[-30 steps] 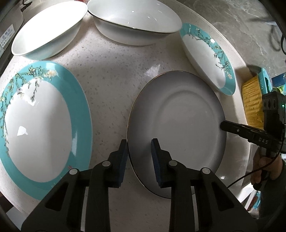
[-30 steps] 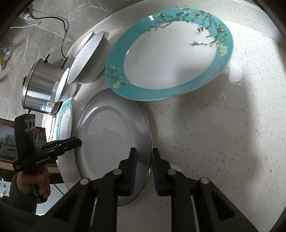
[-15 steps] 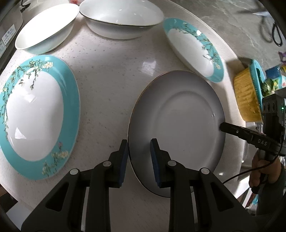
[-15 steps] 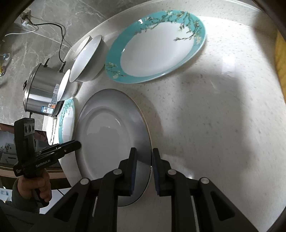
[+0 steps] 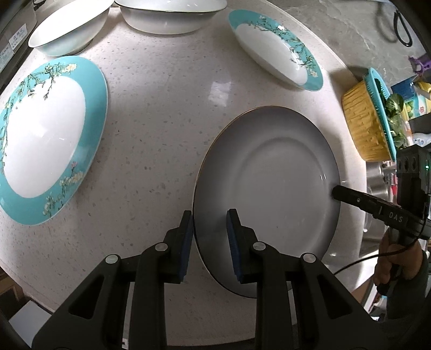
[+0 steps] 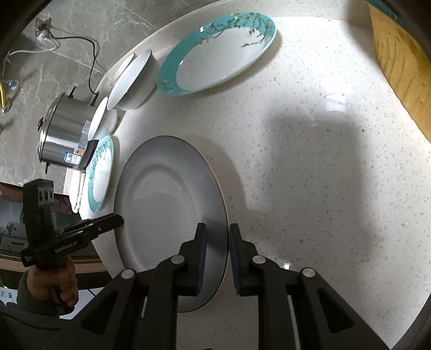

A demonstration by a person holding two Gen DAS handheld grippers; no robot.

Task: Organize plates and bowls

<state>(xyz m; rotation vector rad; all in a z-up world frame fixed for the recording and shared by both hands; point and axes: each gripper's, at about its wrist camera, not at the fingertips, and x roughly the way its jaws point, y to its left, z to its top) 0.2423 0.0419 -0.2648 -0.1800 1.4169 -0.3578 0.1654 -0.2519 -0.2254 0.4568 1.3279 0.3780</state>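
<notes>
Two hand-held grippers meet at a grey plate [image 5: 266, 188] lying low and right of centre on a speckled bench [image 5: 161, 107]. The left gripper [image 5: 209, 237] has its jaws apart, straddling the plate's near rim. The right gripper [image 6: 217, 250] also straddles the opposite rim; whether its pads touch is hard to tell. A teal plate [image 5: 45, 137] sits at left, two white bowls [image 5: 172, 16] along the top.

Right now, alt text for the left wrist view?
The left tool straddles the near rim of a grey plate on a speckled round table, while the right tool meets the plate's far rim. A teal floral plate lies left, a smaller teal floral dish and two white bowls beyond.
</notes>
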